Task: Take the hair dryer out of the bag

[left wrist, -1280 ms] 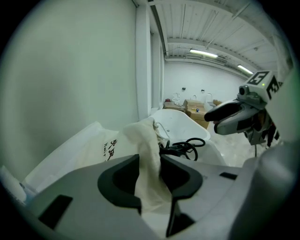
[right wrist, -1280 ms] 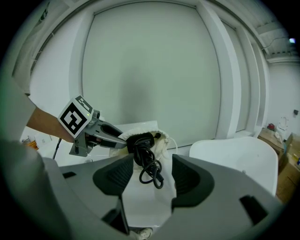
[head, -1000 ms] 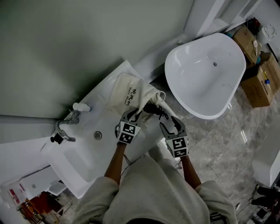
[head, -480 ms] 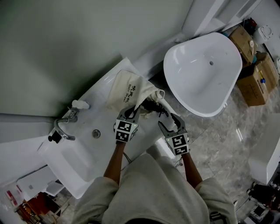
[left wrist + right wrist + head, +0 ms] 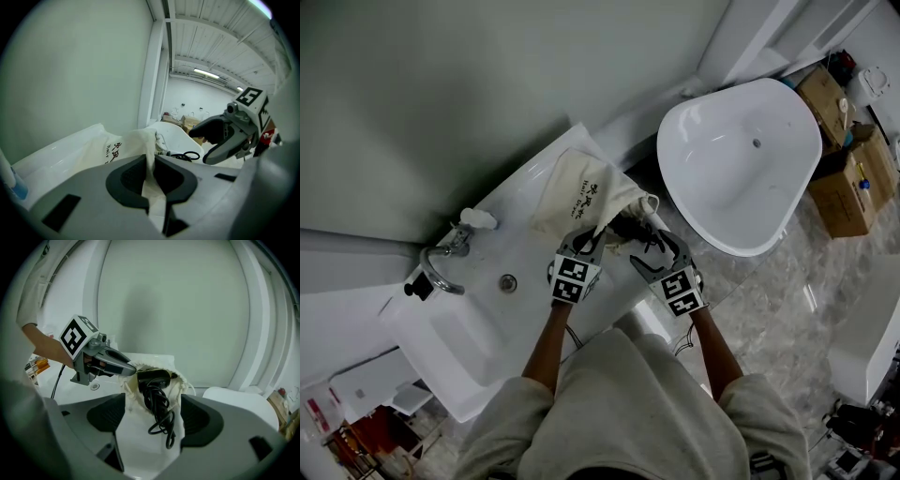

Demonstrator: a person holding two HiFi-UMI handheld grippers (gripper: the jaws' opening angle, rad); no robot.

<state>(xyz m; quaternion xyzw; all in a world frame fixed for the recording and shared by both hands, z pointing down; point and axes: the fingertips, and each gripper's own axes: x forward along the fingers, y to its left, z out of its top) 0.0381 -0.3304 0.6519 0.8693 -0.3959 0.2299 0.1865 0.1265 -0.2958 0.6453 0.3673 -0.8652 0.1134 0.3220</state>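
our left gripper (image 5: 582, 241) has just closed its pads on the mouth cloth of the bag (image 5: 579, 192). our right gripper (image 5: 660, 247) has just been opening and stands wide, empty. the hair dryer (image 5: 153, 377) pokes from the bag straight ahead, lengthwise toward it, cord (image 5: 160, 414) nearest.

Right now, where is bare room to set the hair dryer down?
Bare counter lies between the bag and the faucet; the basin is bare too. Crowded at the bag's mouth: hair dryer, left claw just closed on the bag, right claw just opened around the cord.
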